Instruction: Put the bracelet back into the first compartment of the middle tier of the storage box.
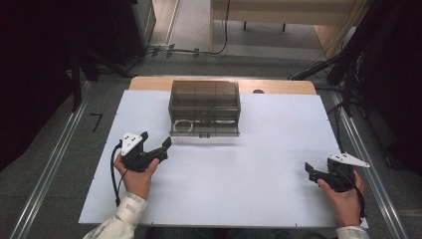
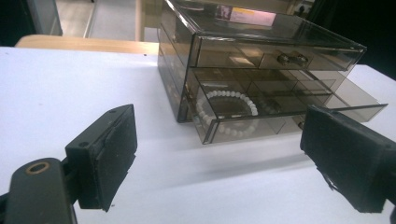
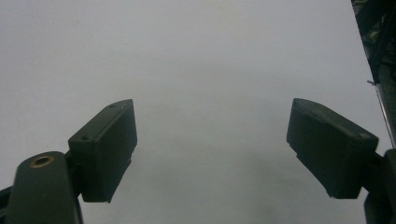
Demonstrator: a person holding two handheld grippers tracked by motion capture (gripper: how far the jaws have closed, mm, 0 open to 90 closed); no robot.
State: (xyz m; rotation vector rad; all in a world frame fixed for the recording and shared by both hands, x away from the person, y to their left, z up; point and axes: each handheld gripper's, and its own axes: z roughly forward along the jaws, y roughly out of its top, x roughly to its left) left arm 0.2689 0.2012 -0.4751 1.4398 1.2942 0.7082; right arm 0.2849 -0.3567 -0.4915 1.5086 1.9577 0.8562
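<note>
Left gripper is hovering low over the white bench, fingers released and spread wide, nothing between them. Ahead of those fingers, a short way off and slightly to their right in the left gripper view, a smoky transparent drawer box is sitting on the bench. Its lower drawer is standing pulled out toward the fingers; the upper drawers are sitting flush. A white bead bracelet is lying inside the open drawer, in the compartment at the end nearer the left finger. No finger is touching box or drawer.

Right gripper is resting well apart from the box, near the bench's right edge, held in the person's right hand. Its fingers are also released, spread wide and empty, with bare white bench lying between and beyond them in the right gripper view.

Left hand is gripping the left gripper's handle, with a pale sleeve coming in from the near edge.
</note>
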